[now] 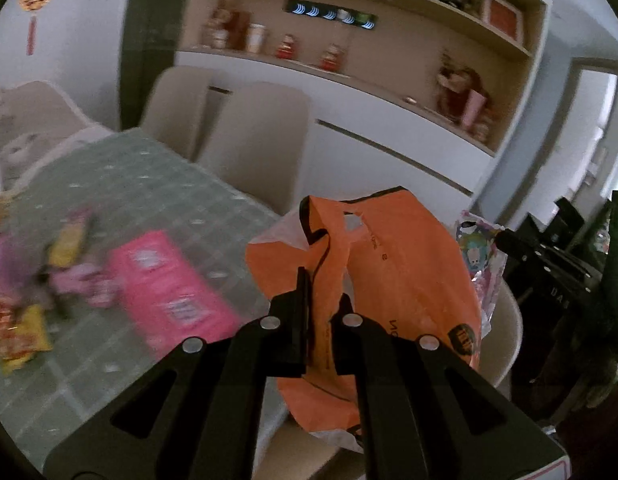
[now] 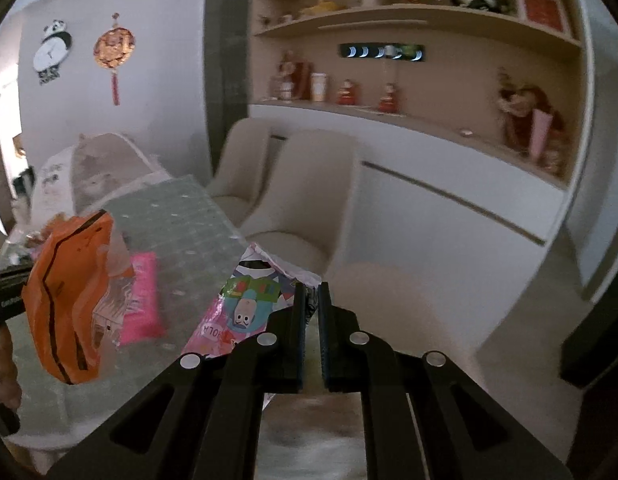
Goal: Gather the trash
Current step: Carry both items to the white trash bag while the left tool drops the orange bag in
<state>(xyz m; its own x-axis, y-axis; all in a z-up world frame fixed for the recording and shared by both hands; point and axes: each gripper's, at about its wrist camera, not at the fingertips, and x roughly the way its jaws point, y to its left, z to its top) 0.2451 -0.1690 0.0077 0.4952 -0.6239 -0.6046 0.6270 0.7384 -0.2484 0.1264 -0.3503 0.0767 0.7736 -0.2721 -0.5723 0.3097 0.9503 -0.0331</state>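
Observation:
My left gripper [image 1: 323, 312] is shut on the rim of an orange plastic bag [image 1: 389, 264] and holds it up beside the table's edge; the bag also shows in the right wrist view [image 2: 65, 296]. My right gripper [image 2: 311, 320] is shut on a colourful cartoon snack wrapper [image 2: 245, 308], held in the air to the right of the bag; the wrapper also shows in the left wrist view [image 1: 479, 248]. More wrappers [image 1: 37, 280] and a pink packet [image 1: 169, 288] lie on the table with the green checked cloth [image 1: 141, 184].
Beige chairs [image 1: 253, 140] stand along the far side of the table, and another one [image 2: 389, 320] is below my right gripper. A white cabinet with shelves of ornaments [image 1: 389, 80] lines the wall behind. Dark equipment [image 1: 557, 272] stands at the right.

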